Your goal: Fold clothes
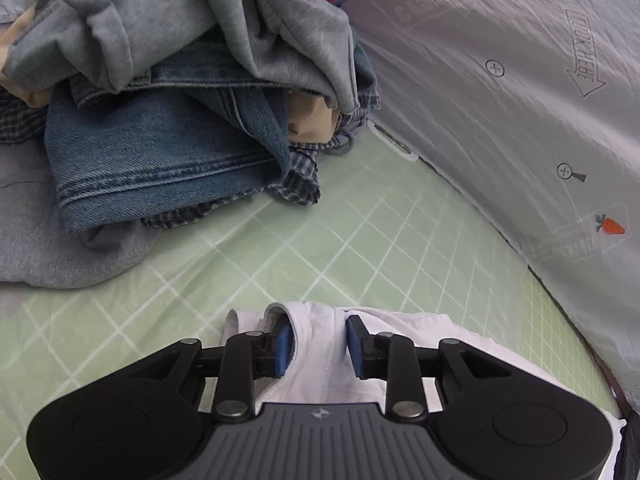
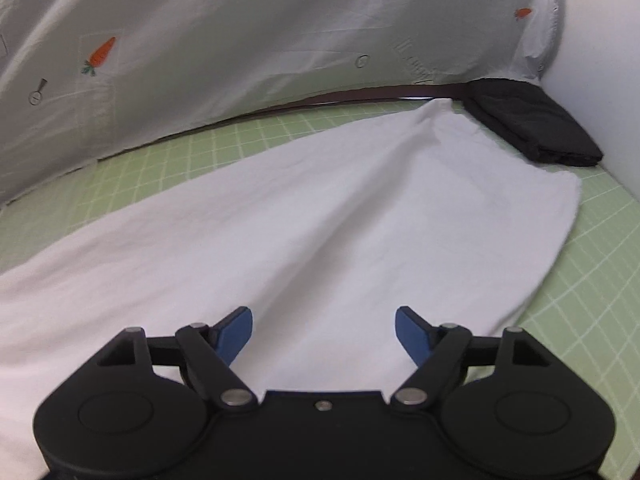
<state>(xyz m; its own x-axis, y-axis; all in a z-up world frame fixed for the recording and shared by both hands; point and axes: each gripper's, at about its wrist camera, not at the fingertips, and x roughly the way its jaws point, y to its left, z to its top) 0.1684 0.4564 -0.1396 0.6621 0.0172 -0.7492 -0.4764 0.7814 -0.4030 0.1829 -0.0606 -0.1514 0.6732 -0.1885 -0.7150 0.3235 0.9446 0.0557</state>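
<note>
A white garment (image 2: 320, 200) lies spread flat on the green checked sheet (image 2: 592, 280). My right gripper (image 2: 324, 332) hovers over its near part, jaws wide and open, nothing between the blue pads. In the left wrist view a collar-like end of the white garment (image 1: 400, 320) is bunched at my left gripper (image 1: 318, 340). Its blue pads stand a little apart with a ridge of the white cloth between them. The left pad sits inside a fold, while a dark gap shows beside the right pad, so the cloth looks loose there.
A heap of unfolded clothes sits far left: blue jeans (image 1: 160, 160), a grey sweatshirt (image 1: 240, 20), a plaid shirt (image 1: 296, 188). A grey carrot-print cloth (image 1: 500, 100) rises along the back. A folded black garment (image 2: 532, 124) lies in the far right corner by a white wall (image 2: 600, 60).
</note>
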